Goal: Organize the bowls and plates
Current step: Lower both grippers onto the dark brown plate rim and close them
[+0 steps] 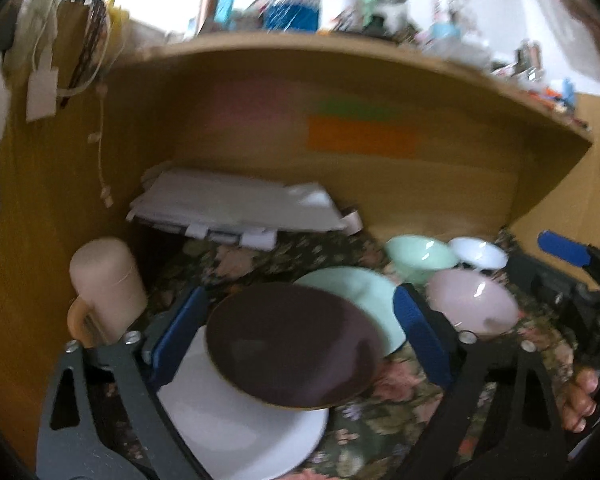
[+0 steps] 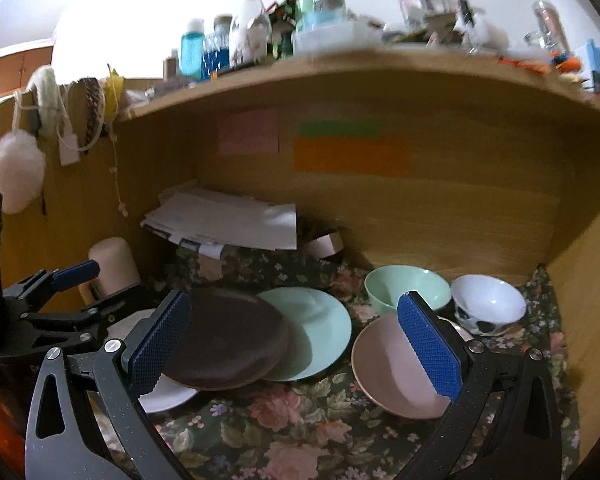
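Observation:
In the left wrist view my left gripper point(image 1: 300, 340) is open around a dark brown plate point(image 1: 292, 344), with a small gap on each side of its rim. That plate lies partly on a white plate point(image 1: 240, 428) and overlaps a mint green plate point(image 1: 360, 292). To the right stand a pink bowl point(image 1: 472, 304), a green bowl point(image 1: 420, 254) and a white bowl point(image 1: 478, 252). In the right wrist view my right gripper point(image 2: 296, 348) is open above the cloth, its right finger in front of the pink bowl point(image 2: 392, 372). The brown plate point(image 2: 228, 340) lies just behind its left finger.
A floral cloth point(image 2: 300, 412) covers the desk inside a wooden alcove. A beige mug point(image 1: 108, 284) stands at the left wall and a paper stack point(image 1: 236, 204) lies at the back. Bottles crowd the shelf point(image 2: 340, 64) overhead. A hand point(image 1: 580, 400) holds the right gripper.

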Tool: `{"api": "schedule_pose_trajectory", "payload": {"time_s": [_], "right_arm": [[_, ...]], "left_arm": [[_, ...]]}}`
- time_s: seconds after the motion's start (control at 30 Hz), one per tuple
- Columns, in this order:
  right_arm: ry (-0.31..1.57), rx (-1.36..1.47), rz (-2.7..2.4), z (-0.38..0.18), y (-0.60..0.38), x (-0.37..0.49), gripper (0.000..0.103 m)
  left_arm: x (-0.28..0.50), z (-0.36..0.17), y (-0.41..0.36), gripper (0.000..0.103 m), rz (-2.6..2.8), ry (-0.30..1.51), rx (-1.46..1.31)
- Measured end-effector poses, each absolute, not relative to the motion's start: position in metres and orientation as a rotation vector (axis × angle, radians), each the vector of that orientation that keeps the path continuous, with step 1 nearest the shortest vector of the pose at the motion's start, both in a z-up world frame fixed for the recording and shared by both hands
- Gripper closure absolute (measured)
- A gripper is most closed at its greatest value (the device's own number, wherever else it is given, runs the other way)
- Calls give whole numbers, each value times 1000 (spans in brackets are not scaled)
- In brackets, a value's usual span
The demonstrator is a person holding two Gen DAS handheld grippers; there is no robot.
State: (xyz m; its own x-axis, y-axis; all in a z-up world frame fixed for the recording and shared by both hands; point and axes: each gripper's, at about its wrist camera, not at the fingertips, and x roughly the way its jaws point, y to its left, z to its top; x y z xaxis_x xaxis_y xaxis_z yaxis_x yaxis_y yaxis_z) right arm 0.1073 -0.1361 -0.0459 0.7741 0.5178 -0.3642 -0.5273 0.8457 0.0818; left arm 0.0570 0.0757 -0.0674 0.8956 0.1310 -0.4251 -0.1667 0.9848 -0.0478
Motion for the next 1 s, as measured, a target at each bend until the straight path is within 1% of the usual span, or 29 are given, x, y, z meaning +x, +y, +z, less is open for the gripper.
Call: {"api": "schedule_pose_trajectory", "payload": {"time_s": [0.07,0.13,0.2,0.3,0.33,0.4,0.47,0.57,0.7,0.83,0.93,1.0], "right_arm": [[413,-32,578,-53,-130,116,0],[452,-36,599,-60,-122,127,0],[488,-37,613,-67,-115,137,0],[557,-39,649,-79,-103,154,11],[583,-42,662,-83,-99,160,16],[628,-53,674,-92,-91,173,21],[664,-69,672,-100,-84,183,29],[736,-93,684,-113,-75,200,37],[798,-132,679,-129,-64,218,40],[856,-167,693,-142,-51,233,50],[880,-179,697,-150,-45,241,53],[893,-178,703,-154,-42,246,57]], "left_arm": [[62,-77,87,13,170,465,-91],[67,-86,96,19,180,497,-95],[73,-95,105,22,181,531,-100],[80,-108,118,29,178,578,-116],[82,-110,120,29,177,589,-121],[86,-118,127,29,173,613,-132],[91,-125,134,29,164,641,-156],[97,-135,142,29,158,684,-188],[102,-146,151,29,192,709,-205],[109,-156,163,29,192,757,-248],[114,-161,167,29,188,779,-257],[115,-162,168,29,183,787,-264]]}}
